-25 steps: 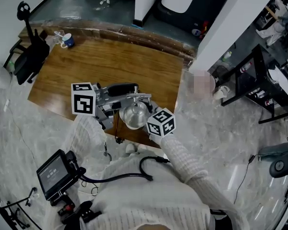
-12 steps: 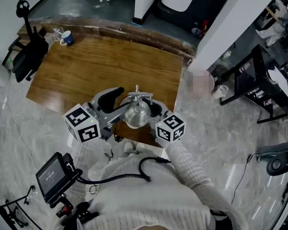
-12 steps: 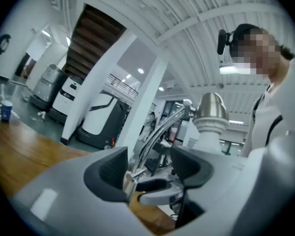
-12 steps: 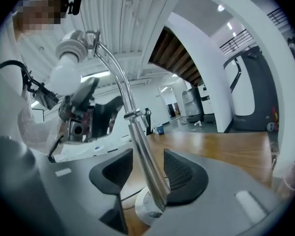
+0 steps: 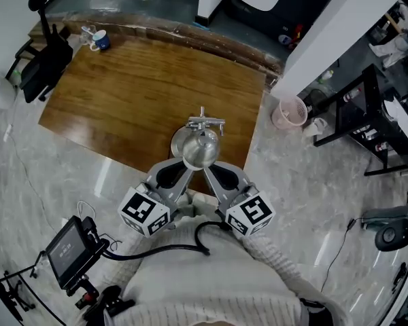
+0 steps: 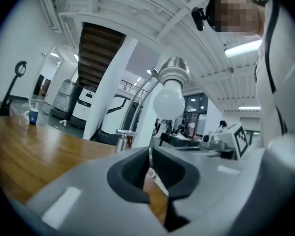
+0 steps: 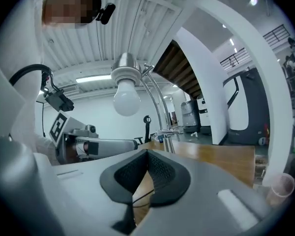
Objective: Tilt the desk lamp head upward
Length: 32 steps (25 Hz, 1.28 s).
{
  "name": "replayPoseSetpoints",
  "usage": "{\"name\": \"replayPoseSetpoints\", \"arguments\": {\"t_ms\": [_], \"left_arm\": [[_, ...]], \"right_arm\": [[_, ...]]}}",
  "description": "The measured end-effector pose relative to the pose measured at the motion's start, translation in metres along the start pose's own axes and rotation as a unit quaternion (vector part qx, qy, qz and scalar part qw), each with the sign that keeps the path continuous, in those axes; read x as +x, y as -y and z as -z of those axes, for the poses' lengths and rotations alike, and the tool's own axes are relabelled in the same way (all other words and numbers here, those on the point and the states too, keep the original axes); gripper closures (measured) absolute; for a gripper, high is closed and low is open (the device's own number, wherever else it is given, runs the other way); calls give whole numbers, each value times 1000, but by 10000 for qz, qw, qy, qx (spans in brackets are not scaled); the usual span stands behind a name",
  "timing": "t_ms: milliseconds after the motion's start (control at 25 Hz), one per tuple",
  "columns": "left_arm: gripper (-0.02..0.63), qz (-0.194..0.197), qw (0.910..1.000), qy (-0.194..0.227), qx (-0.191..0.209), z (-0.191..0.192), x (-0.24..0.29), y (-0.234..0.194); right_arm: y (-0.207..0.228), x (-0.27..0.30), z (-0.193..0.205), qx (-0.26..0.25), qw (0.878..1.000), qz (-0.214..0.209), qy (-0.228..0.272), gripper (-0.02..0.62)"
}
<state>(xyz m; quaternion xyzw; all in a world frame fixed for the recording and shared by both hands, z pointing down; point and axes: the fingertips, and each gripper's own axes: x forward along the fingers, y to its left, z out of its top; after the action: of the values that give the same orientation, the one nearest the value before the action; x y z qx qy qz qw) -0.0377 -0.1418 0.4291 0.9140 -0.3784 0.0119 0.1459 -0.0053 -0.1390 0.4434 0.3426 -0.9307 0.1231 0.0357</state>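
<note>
The chrome desk lamp head (image 5: 199, 149) stands near the front edge of the wooden table (image 5: 136, 90), its metal arms (image 5: 202, 121) behind it. From both gripper views I look up at its white bulb (image 6: 169, 102) (image 7: 127, 101). My left gripper (image 5: 182, 167) sits just below and left of the head, apart from it. Its jaws are closing with nothing between them, and their tips (image 6: 149, 151) meet. My right gripper (image 5: 209, 168) mirrors it on the right side, shut and empty (image 7: 146, 154). Neither touches the lamp.
A blue cup (image 5: 100, 41) sits at the table's far left corner. A black chair (image 5: 44, 73) stands to the left, and a pink bin (image 5: 289, 112) is on the floor to the right. A small screen device (image 5: 69, 248) hangs at my lower left.
Both grippers have drawn back from beside the lamp head toward the table's front edge. Their jaws have closed from wide open.
</note>
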Motion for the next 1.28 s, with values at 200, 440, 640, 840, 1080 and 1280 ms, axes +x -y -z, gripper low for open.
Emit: {"name": "replayPoseSetpoints", "arguments": {"t_ms": [200, 440, 640, 840, 1080, 1280], "left_arm": [[598, -503, 9979, -347, 191, 24, -12, 3], [600, -585, 9952, -775, 78, 45, -10, -3], [600, -463, 9960, -755, 81, 44, -8, 0], [600, -410, 9972, -610, 100, 38, -9, 3], [600, -444, 9968, -652, 106, 37, -8, 1], [600, -343, 9974, -615, 172, 34, -6, 4]], "right_arm": [[-3, -5, 5, -28, 9997, 248, -78, 597], [-5, 3, 12, -117, 9992, 273, -274, 597], [-4, 4, 13, -144, 9988, 293, -368, 597], [-5, 3, 13, -134, 9987, 284, -394, 597], [-2, 0, 12, -56, 9988, 324, -370, 597], [-2, -2, 11, -70, 9986, 346, -396, 597]]}}
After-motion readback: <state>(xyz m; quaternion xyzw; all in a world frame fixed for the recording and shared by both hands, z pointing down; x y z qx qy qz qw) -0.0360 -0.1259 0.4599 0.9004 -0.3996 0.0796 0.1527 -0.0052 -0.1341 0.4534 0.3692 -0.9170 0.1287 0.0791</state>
